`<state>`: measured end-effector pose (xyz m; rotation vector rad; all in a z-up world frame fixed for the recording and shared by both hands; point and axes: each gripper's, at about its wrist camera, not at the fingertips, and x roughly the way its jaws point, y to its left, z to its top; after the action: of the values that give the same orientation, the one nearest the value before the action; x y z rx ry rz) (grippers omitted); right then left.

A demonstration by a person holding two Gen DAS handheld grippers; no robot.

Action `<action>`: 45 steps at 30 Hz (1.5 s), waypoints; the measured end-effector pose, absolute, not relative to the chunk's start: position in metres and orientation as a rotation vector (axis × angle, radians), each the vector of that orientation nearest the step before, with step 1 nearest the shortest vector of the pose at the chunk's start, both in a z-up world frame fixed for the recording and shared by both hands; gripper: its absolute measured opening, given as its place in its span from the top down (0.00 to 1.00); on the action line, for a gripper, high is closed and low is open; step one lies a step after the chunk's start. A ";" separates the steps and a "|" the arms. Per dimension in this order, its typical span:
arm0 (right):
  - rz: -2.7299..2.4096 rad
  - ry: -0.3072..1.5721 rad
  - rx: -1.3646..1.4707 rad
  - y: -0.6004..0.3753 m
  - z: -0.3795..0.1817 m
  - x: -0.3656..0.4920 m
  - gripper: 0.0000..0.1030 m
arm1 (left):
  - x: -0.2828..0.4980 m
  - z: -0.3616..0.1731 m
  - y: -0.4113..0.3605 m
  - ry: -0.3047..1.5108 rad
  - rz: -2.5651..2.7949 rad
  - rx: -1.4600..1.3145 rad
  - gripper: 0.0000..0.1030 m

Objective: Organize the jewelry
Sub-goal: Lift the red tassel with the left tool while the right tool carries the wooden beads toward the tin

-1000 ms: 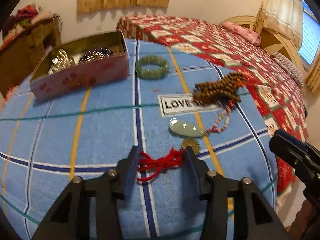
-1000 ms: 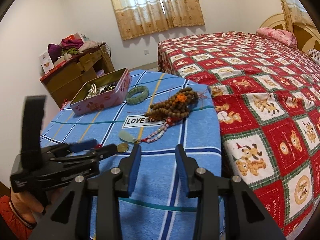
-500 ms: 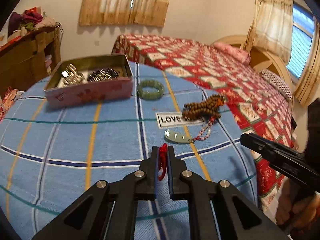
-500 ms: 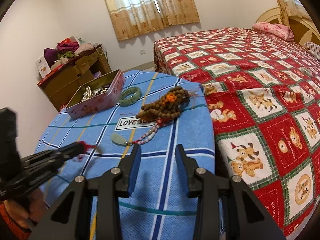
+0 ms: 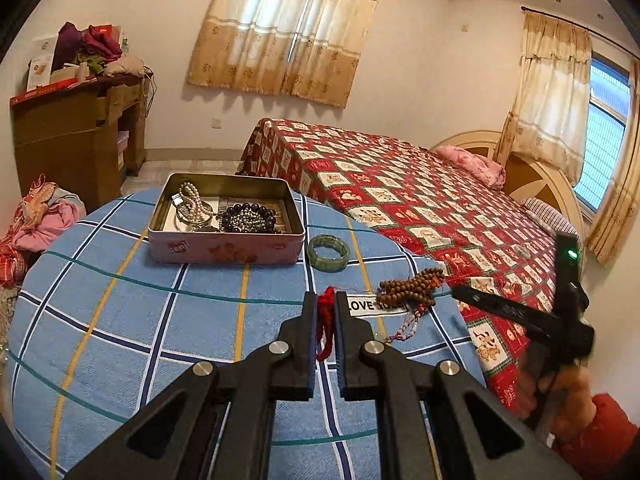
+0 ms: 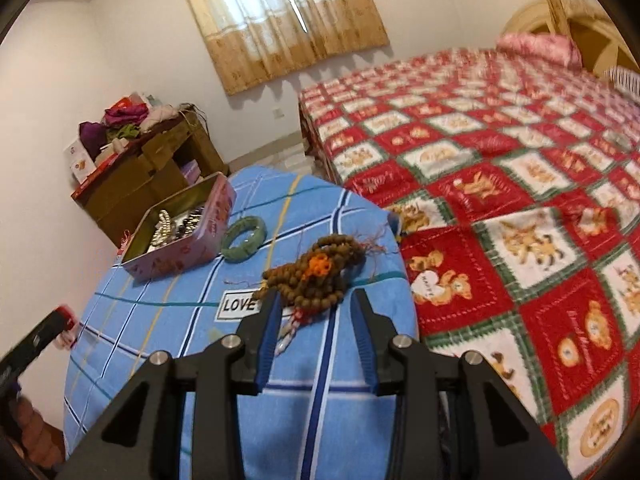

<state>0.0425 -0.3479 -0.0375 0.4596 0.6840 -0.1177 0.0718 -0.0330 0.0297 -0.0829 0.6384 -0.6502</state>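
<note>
Left hand-held gripper (image 5: 325, 304) pinches red cord (image 5: 325, 322) — left view only

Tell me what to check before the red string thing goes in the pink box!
1. Left gripper is shut on the red cord: ok.
2. Whatever hangs on the cord's lower end is clear of the blanket: cannot tell, the fingers hide it.
3. The pink tin is open, no lid: ok.
4. Room in the tin: ok, bare floor shows on its right side, beside the dark bead bracelet and pearls.
5. The green bangle lies outside the tin, right of it: ok.
6. Right gripper is open, near the brown beads, away from the tin: ok.
</note>
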 end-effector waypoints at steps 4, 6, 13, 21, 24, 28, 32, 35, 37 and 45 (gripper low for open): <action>-0.133 0.694 0.468 -0.353 -0.043 0.065 0.62 | 0.072 0.026 -0.035 0.648 -0.638 -0.056 0.94; -0.154 0.716 0.439 -0.351 -0.044 0.076 0.50 | 0.073 0.024 -0.033 0.653 -0.632 -0.056 0.94; -0.121 0.772 0.364 -0.340 -0.051 0.098 0.75 | 0.077 0.020 -0.027 0.671 -0.604 -0.069 0.94; 0.045 0.619 0.443 -0.346 0.004 0.076 0.89 | 0.079 0.020 -0.019 0.670 -0.605 -0.099 0.94; 0.117 0.575 0.498 -0.345 0.022 0.071 0.89 | 0.077 0.022 -0.017 0.664 -0.609 -0.105 0.94; 0.200 0.526 0.572 -0.340 0.038 0.064 0.89 | 0.075 0.023 -0.014 0.655 -0.608 -0.111 0.94; 0.275 0.511 0.655 -0.336 0.041 0.066 0.89 | 0.076 0.025 -0.010 0.647 -0.598 -0.109 0.94; 0.308 0.503 0.677 -0.332 0.044 0.069 0.89 | 0.077 0.029 -0.006 0.631 -0.592 -0.105 0.94; 0.325 0.495 0.676 -0.328 0.047 0.074 0.89 | 0.082 0.032 -0.004 0.620 -0.583 -0.102 0.94; 0.378 0.488 0.696 -0.310 0.048 0.121 0.89 | 0.130 0.048 -0.006 0.558 -0.537 -0.079 0.94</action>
<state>0.1210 -0.3102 0.0483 0.6959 0.4884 0.3780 0.1299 -0.0059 0.0482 -0.0790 0.5578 -0.5368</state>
